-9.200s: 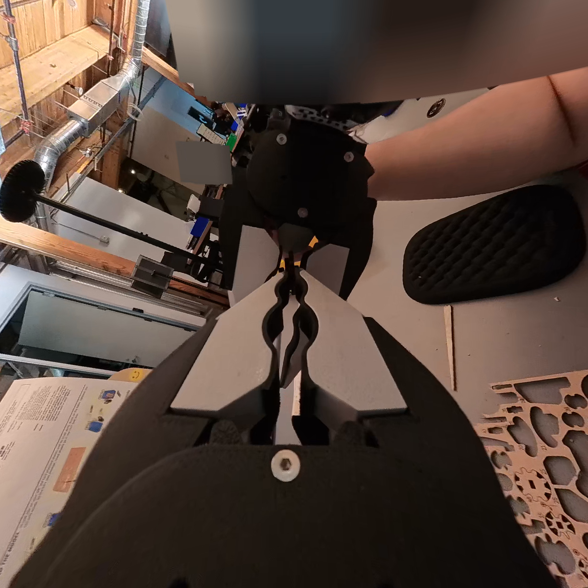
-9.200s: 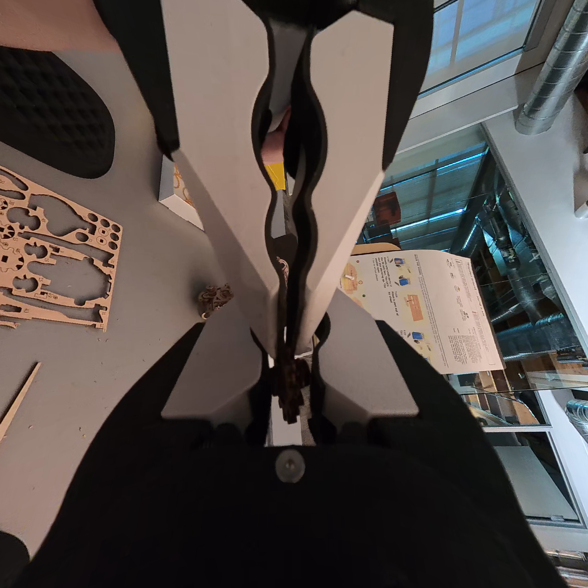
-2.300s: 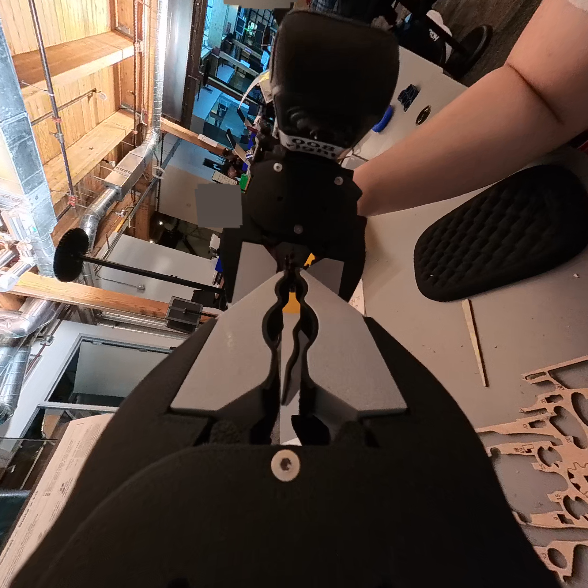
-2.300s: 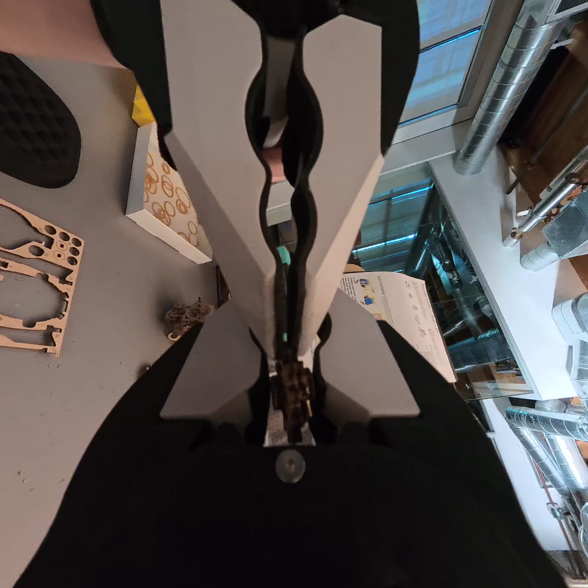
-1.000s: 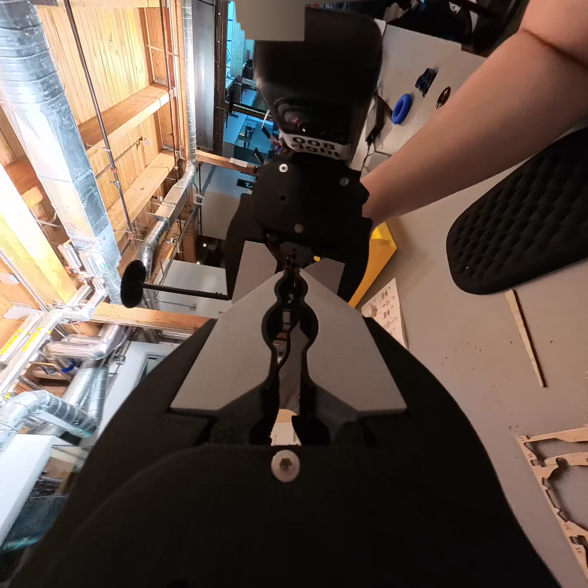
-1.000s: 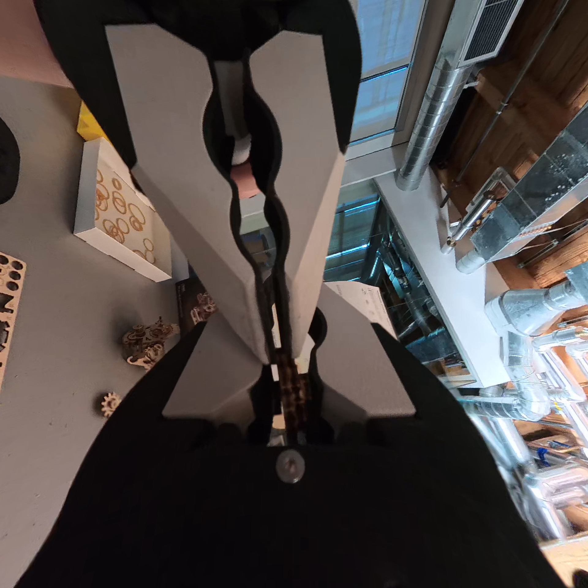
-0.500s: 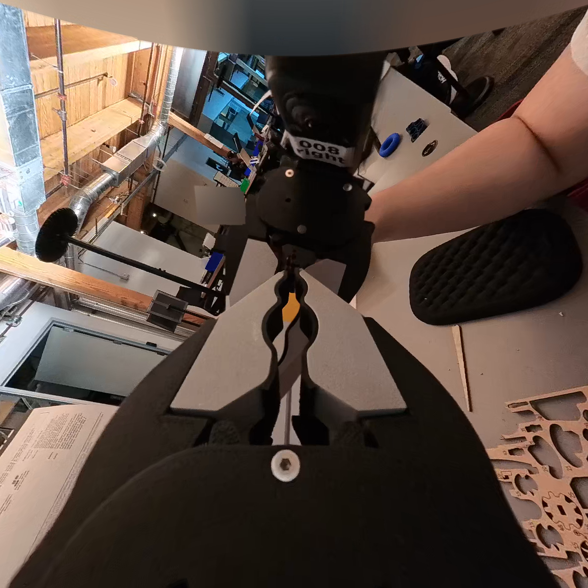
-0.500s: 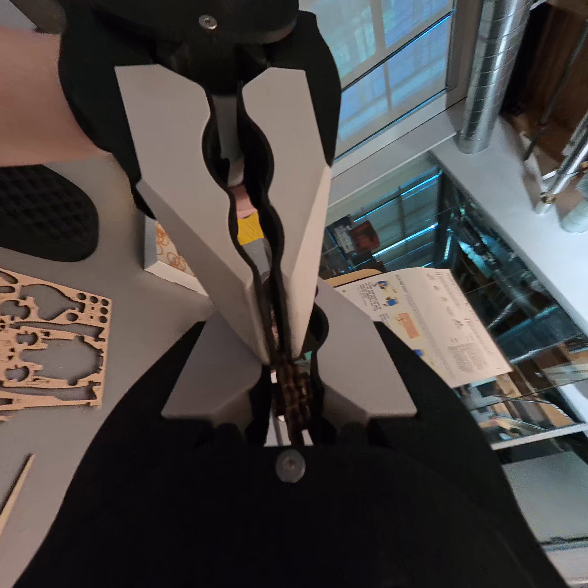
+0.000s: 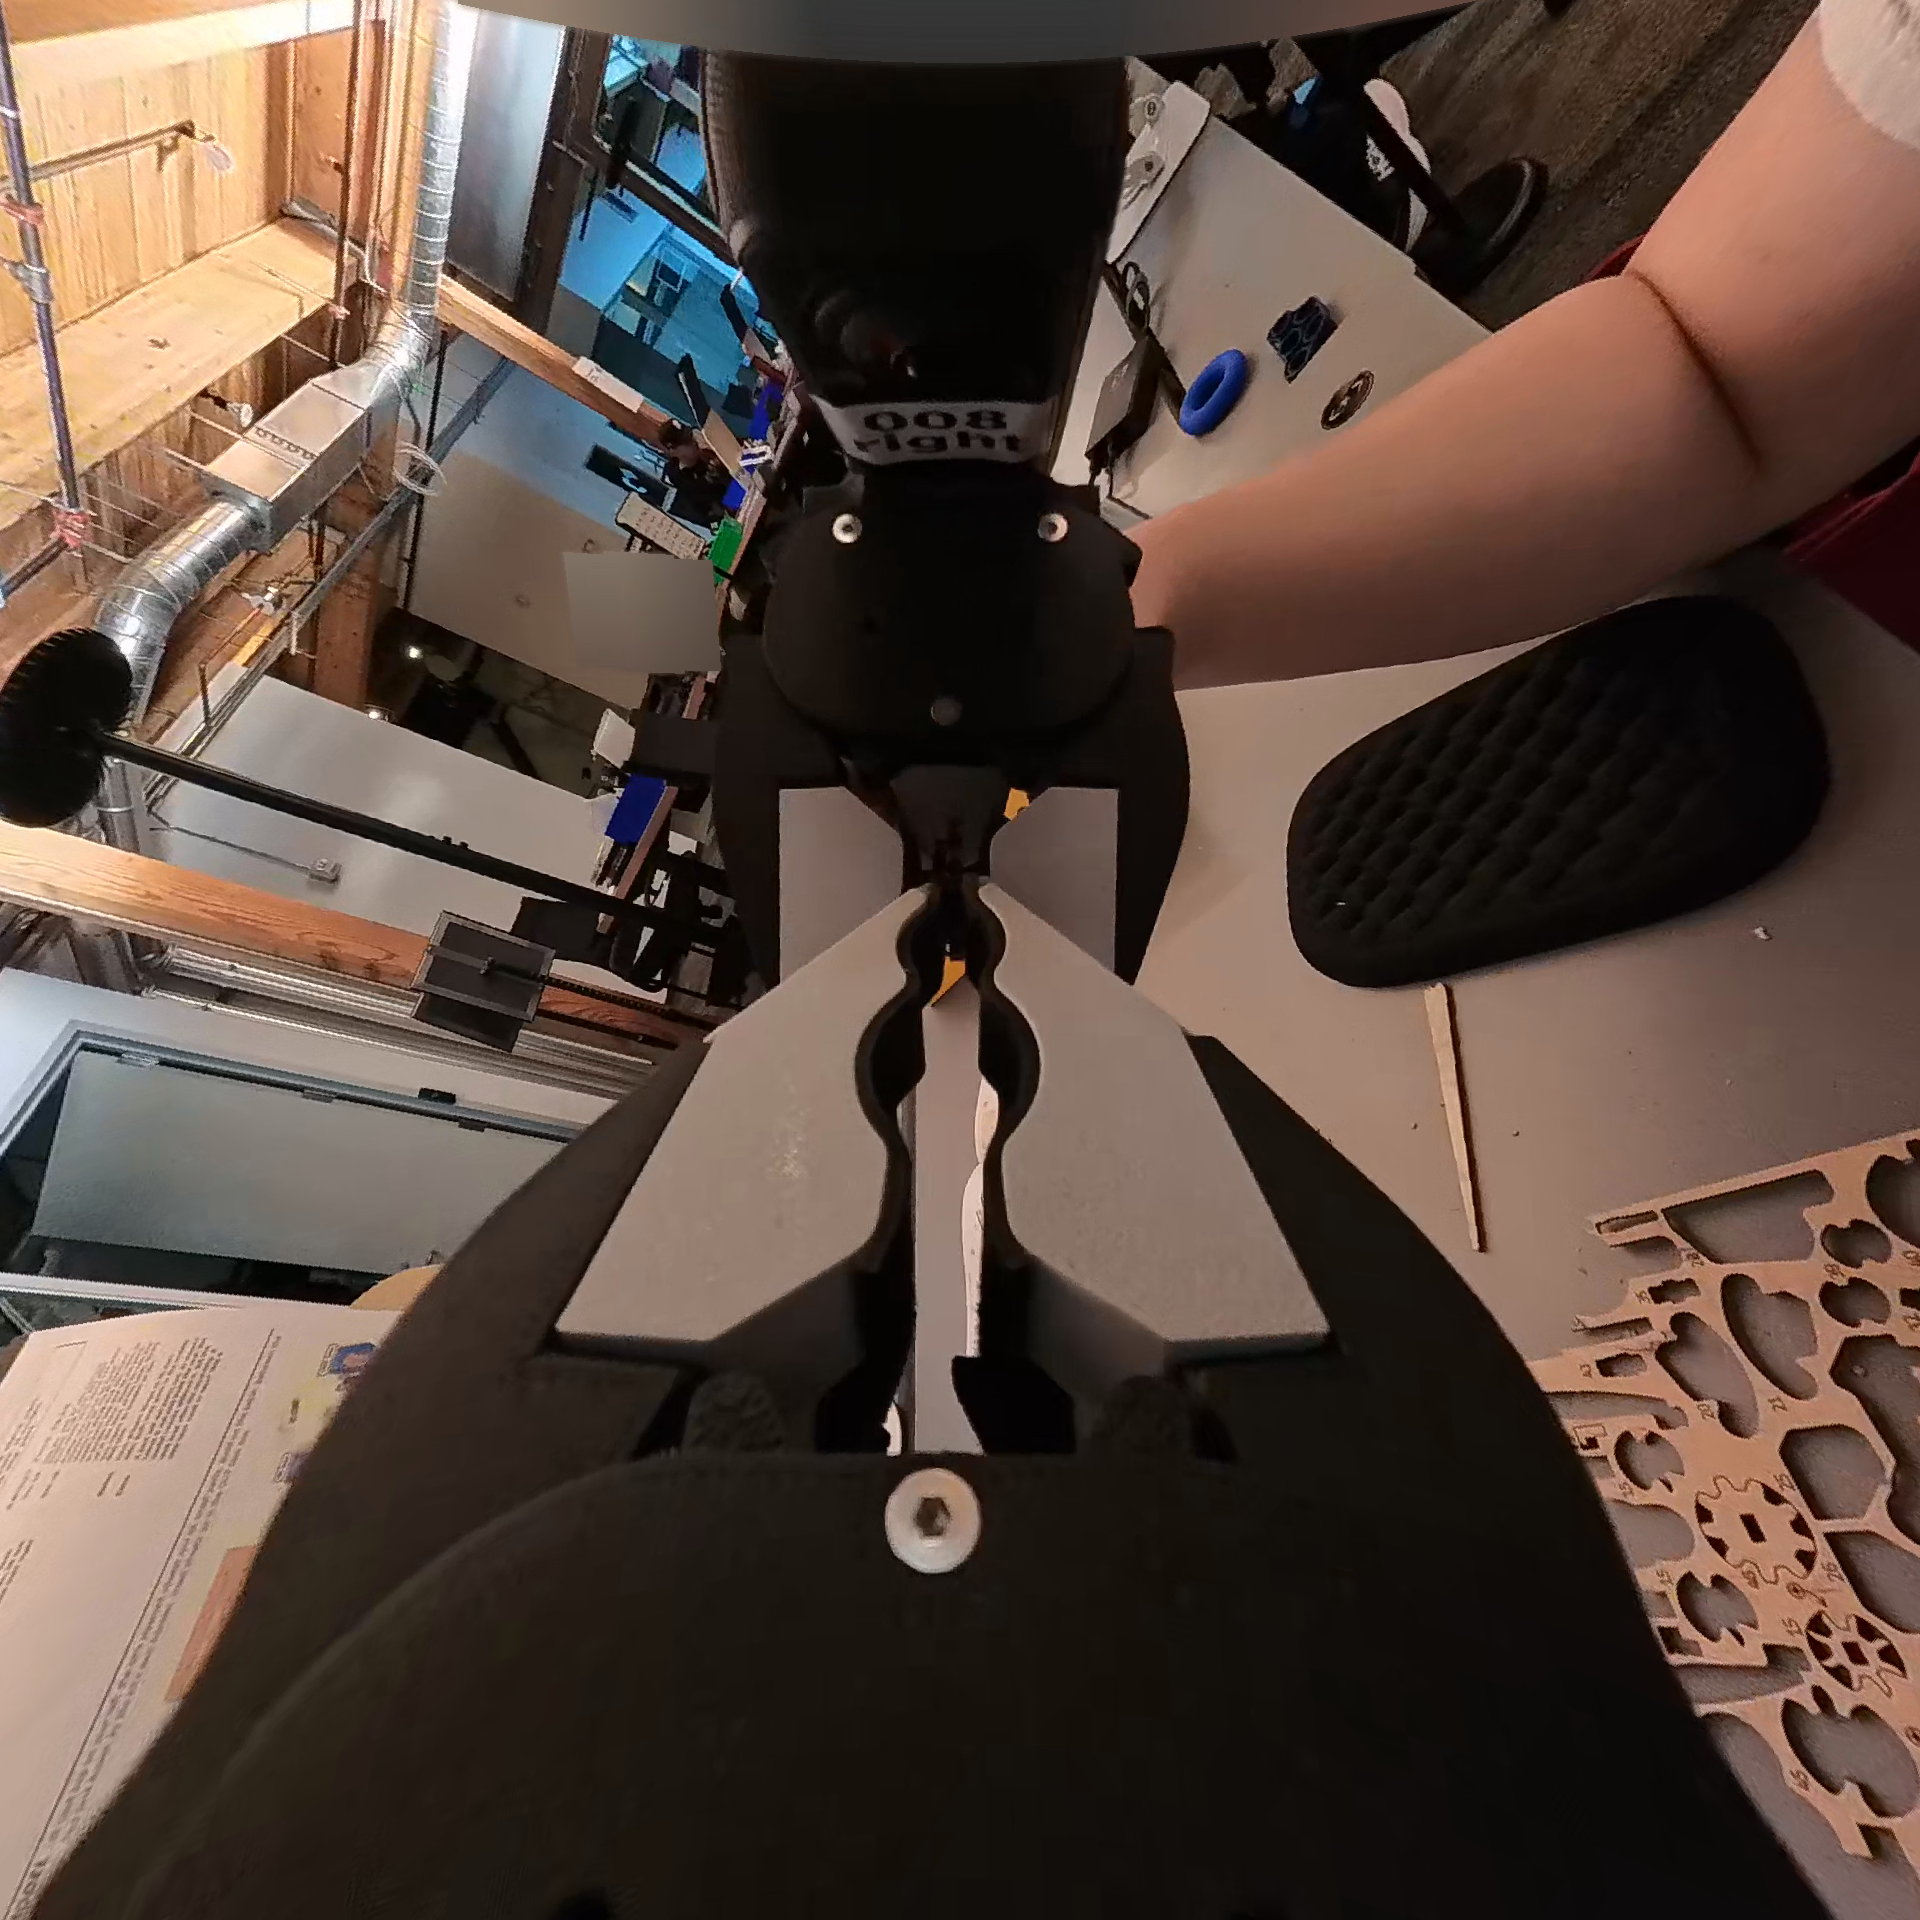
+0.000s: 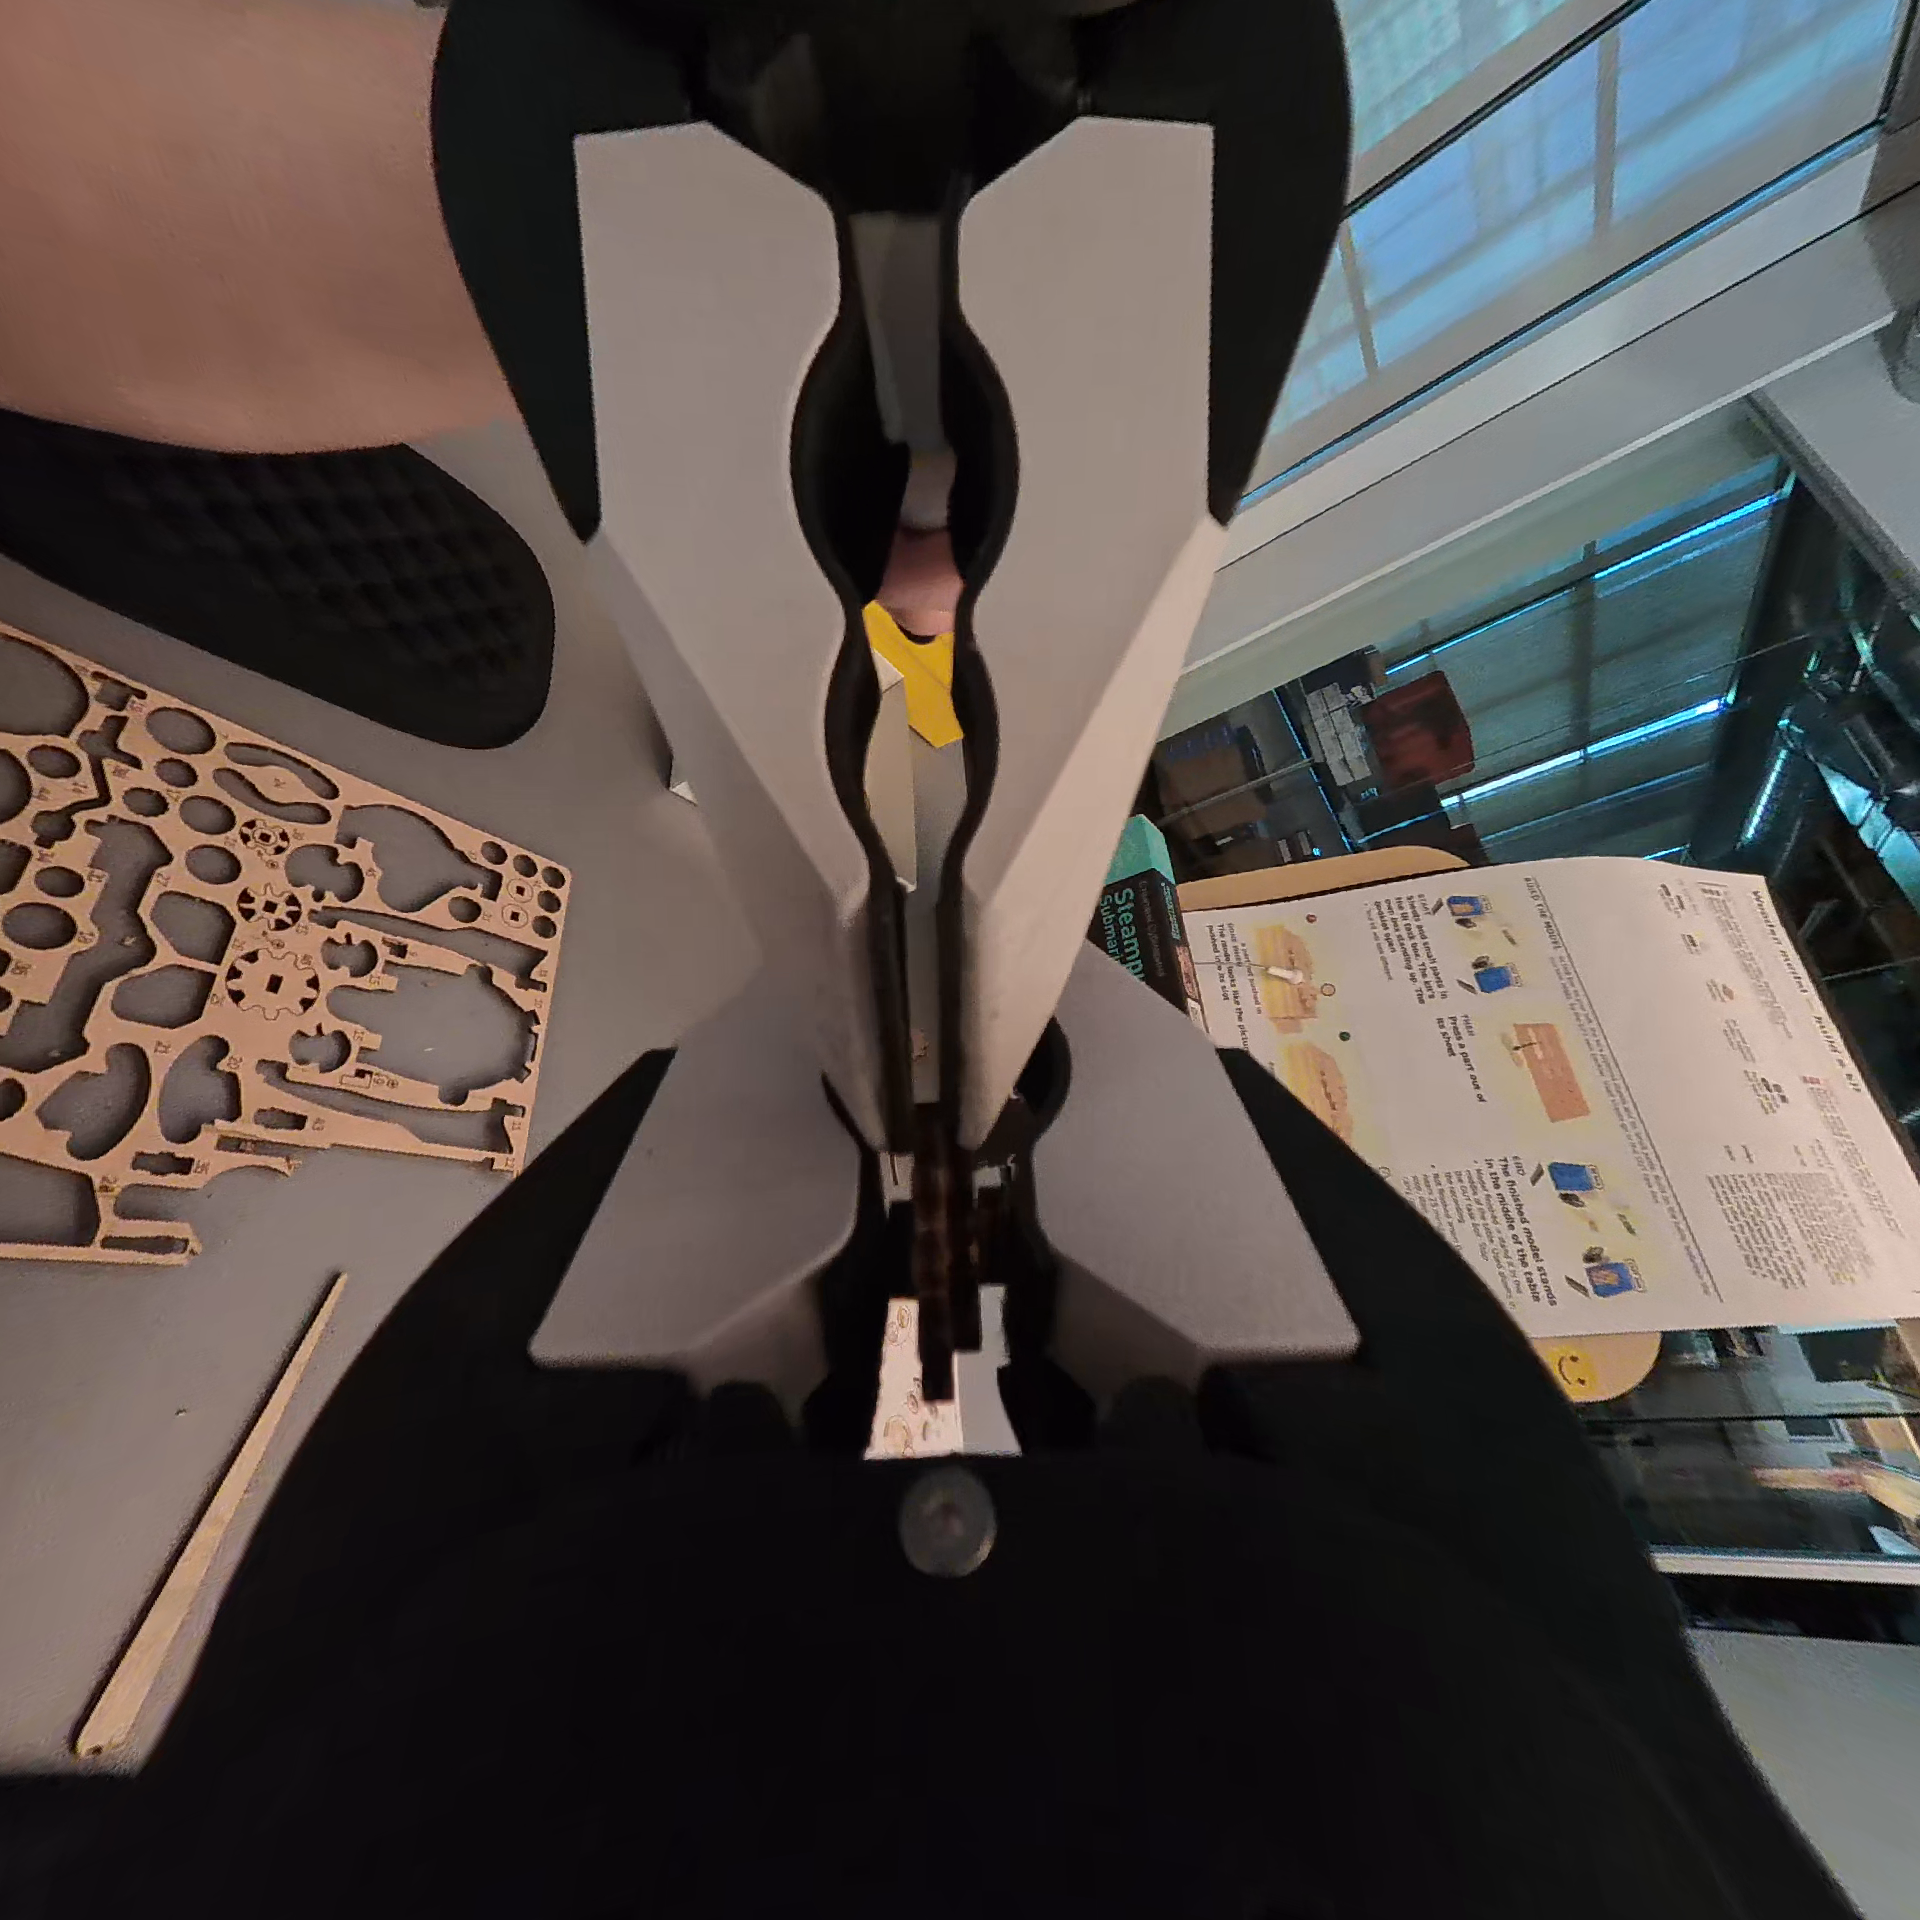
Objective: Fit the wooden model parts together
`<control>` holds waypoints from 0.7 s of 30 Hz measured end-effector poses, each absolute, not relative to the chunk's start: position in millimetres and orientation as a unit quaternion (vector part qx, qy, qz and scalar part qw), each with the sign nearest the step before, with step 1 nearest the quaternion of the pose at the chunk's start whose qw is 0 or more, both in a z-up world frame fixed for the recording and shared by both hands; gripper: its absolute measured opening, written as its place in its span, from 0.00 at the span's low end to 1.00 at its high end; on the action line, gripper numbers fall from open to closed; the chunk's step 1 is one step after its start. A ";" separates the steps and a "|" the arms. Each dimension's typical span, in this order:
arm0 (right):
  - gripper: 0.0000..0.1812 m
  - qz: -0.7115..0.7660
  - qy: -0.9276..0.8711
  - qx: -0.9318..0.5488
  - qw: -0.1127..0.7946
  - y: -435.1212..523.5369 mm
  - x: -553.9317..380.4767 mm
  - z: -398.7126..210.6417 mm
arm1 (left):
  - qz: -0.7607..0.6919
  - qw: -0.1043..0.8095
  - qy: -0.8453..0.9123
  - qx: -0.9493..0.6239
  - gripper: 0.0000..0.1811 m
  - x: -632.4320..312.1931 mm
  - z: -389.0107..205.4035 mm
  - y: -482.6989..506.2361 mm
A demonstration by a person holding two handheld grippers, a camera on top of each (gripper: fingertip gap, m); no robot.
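- Dark wooden gear stack (image 10: 943,1236) sits clamped edge-on in the right gripper (image 10: 940,1127), whose jaws are nearly closed on it.
- Left gripper (image 9: 951,899) meets it tip to tip, jaws pinched on the same piece, above the grey table (image 9: 1621,1060).
- Punched-out plywood sheet (image 10: 260,966), wood sliver (image 10: 208,1517) and black pad (image 9: 1558,790) lie alongside; an instruction sheet (image 10: 1558,1081) is opposite, with ducts and timber behind.

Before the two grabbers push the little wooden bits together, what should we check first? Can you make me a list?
1. Left gripper grips the wooden part: ok, jaws nearly closed on it.
2. Right gripper has a grip: cannot tell, its tips are hidden.
3. Grippers face each other in line: ok.
4. Pieces lined up at the joint: cannot tell, covered by the fingers.
5. Cut-out sheet and thin stick are off to the side: ok.
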State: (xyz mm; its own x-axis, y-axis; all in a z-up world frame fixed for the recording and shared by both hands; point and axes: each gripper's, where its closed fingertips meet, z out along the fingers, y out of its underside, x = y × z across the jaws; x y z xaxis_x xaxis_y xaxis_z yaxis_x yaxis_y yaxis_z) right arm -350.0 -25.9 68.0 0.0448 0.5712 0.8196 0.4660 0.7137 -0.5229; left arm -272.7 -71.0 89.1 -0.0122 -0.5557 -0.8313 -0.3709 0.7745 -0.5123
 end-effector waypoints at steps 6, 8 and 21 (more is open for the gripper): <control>0.07 0.014 -0.701 -0.349 0.622 -28.0 -348.9 66.9 | -0.073 0.617 0.714 -0.322 0.00 -272.0 86.9 -74.7; 0.07 -0.010 -0.693 -0.341 0.635 -25.0 -347.5 71.3 | -0.062 0.622 0.712 -0.319 0.00 -271.6 88.0 -74.1; 0.09 0.021 -0.688 -0.356 0.632 -28.8 -349.7 72.9 | -0.059 0.627 0.710 -0.315 0.00 -272.7 90.3 -75.3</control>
